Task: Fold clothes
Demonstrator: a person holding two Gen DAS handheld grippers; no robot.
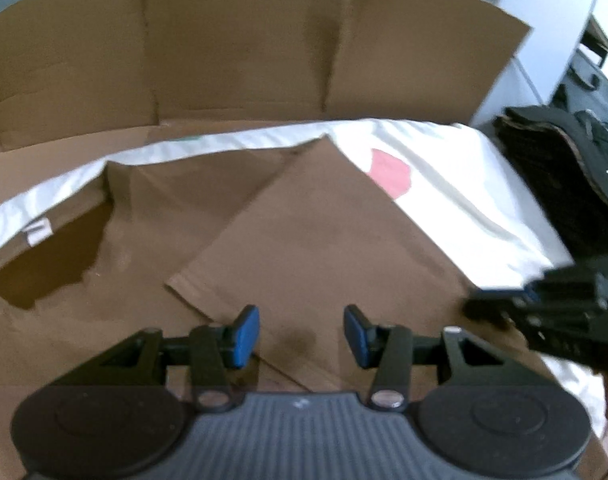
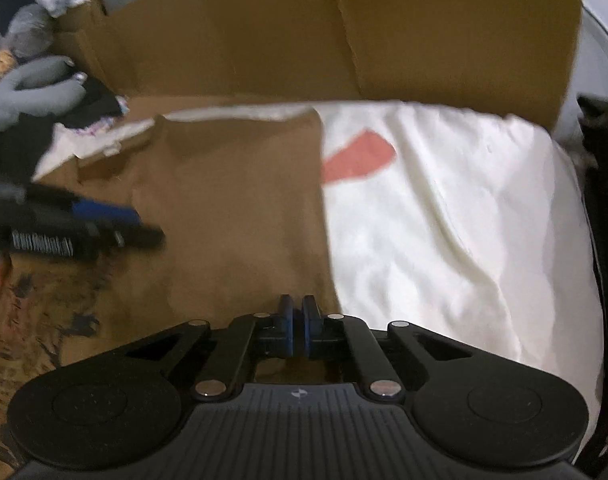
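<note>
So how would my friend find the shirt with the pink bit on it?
Look for the tall cardboard wall standing at the back. In front of it lies a brown flat cardboard sheet, and the white shirt spreads out to its right. It is the only white cloth with a pink patch on it.

left gripper (image 1: 301, 334): jaws apart, empty | right gripper (image 2: 297, 322): jaws together

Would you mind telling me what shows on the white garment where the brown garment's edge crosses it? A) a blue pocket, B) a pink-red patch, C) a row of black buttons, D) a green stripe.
B: a pink-red patch sits on the white garment, its left side cut off by the edge of the brown garment lying over it; the left wrist view shows the same.
</note>
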